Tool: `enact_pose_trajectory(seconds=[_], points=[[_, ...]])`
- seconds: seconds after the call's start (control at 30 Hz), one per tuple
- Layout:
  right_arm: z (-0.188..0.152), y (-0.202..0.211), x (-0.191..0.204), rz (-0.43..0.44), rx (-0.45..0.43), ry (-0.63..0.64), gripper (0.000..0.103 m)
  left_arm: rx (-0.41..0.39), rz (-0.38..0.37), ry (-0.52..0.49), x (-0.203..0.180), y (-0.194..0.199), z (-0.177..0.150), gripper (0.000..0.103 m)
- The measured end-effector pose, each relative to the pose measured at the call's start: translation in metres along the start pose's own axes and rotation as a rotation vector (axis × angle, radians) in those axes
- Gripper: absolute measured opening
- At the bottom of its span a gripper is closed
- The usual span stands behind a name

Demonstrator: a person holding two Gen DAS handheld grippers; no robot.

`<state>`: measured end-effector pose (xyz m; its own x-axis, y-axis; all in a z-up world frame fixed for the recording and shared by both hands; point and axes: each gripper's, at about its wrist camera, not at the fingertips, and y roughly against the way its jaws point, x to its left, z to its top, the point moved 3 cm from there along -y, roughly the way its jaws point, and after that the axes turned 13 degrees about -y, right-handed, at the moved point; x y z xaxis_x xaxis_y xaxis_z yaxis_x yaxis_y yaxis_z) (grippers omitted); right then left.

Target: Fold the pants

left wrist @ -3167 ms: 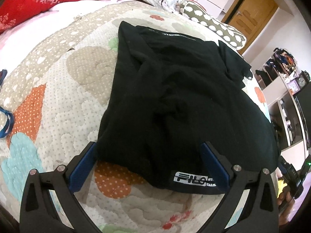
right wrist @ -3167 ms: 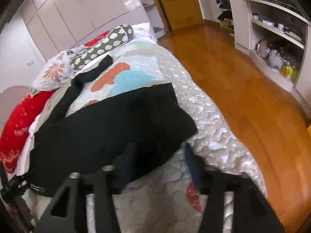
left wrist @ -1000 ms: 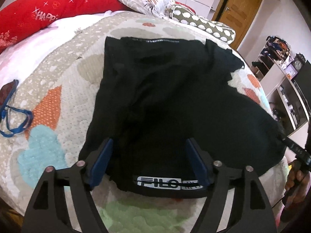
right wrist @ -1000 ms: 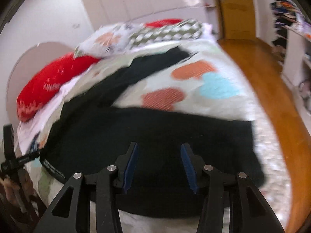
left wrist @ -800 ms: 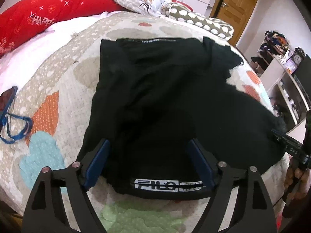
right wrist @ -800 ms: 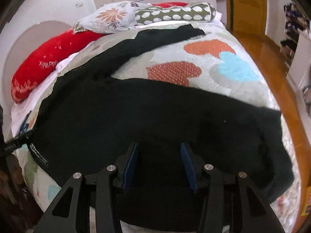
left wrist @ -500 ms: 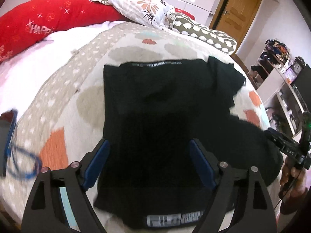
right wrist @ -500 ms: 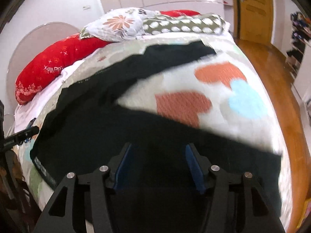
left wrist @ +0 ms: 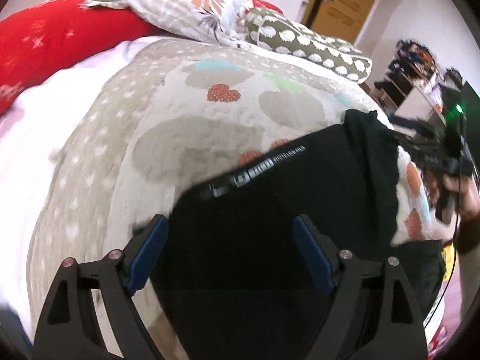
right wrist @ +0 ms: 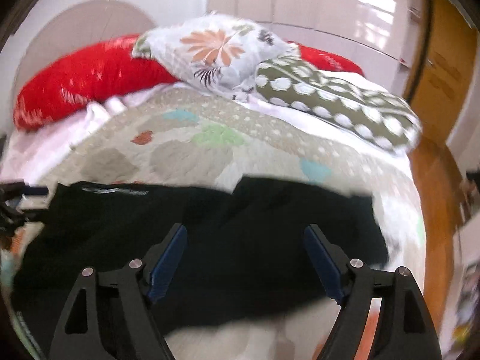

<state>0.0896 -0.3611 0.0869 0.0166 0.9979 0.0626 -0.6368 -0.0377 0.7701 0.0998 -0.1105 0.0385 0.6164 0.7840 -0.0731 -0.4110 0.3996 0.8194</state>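
I see the black folded pants [left wrist: 285, 240] lying flat on the quilted heart-print bedspread [left wrist: 168, 138], long side running across both views. My left gripper [left wrist: 231, 249] has its jaws wide and empty over them; the right gripper [right wrist: 246, 258] is opening its jaws, nothing pinched, equally near.

Black pants [left wrist: 300, 210] waistband print: blurred, partly "WHITE LINE".

Bright daylight, glare on wardrobe doors [right wrist: 345, 15] — both views motion-blurred, perhaps worst near fisheye edges.
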Motion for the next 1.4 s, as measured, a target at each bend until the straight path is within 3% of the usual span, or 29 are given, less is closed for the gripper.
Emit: enact_pose_trajectory(seconds=[0.2,0.27,0.3,0.33,0.4,0.47,0.5,0.53,0.57,0.63,0.7,0.9,1.1,1.2,1.23,1.27,1.4], points=[[0.022,-0.056,-0.004,-0.026,0.077,0.113,0.082,0.12,-0.032,-0.124,0.004,-0.053,0.014,0.086],[0.022,-0.073,-0.01,-0.05,0.134,0.112,0.077,0.131,0.01,-0.182,-0.002,-0.064,0.016,0.095],[0.019,-0.081,-0.012,-0.056,0.17,0.11,0.054,0.116,0.024,-0.203,-0.005,-0.065,0.017,0.095],[0.015,-0.085,-0.012,-0.039,0.191,0.115,0.041,0.114,0.036,-0.218,-0.008,-0.067,0.019,0.096],[0.008,-0.08,-0.008,-0.032,0.148,0.135,0.019,0.113,0.04,-0.199,-0.009,-0.07,0.021,0.091],[0.004,-0.07,-0.009,-0.002,0.117,0.104,0.008,0.091,0.027,-0.196,-0.012,-0.065,0.024,0.059],[0.004,-0.064,-0.01,0.002,0.098,0.088,0.007,0.09,0.015,-0.2,-0.013,-0.062,0.025,0.054],[0.005,-0.053,-0.011,0.011,0.071,0.07,0.006,0.088,0.018,-0.202,-0.014,-0.057,0.026,0.035],[0.005,-0.042,-0.011,0.021,0.046,0.061,0.006,0.08,0.067,-0.205,-0.014,-0.05,0.027,0.013],[0.006,-0.014,-0.013,0.034,-0.008,0.042,0.005,0.046,0.058,-0.17,-0.012,-0.035,0.028,0.007],[0.006,0.013,-0.012,0.053,-0.051,0.036,0.005,0.016,0.038,-0.137,-0.012,-0.019,0.028,0.007],[-0.01,0.074,-0.004,0.04,-0.132,0.057,0.005,0.002,0.003,-0.168,-0.035,0.005,0.022,0.007],[-0.049,0.124,0.002,0.064,-0.194,0.052,0.005,-0.019,-0.062,-0.169,-0.051,0.023,0.012,0.008],[-0.082,0.158,0.01,0.067,-0.244,0.077,0.005,-0.05,-0.138,-0.119,-0.054,0.04,0.004,0.031],[-0.098,0.17,0.013,0.073,-0.257,0.075,0.005,-0.069,-0.157,-0.099,-0.055,0.047,0.0,0.048],[-0.111,0.179,0.014,0.08,-0.263,0.07,0.005,-0.089,-0.18,-0.079,-0.056,0.055,-0.006,0.054],[-0.179,0.205,0.017,0.093,-0.24,0.044,0.005,-0.121,-0.234,-0.048,-0.068,0.075,-0.028,0.054]])
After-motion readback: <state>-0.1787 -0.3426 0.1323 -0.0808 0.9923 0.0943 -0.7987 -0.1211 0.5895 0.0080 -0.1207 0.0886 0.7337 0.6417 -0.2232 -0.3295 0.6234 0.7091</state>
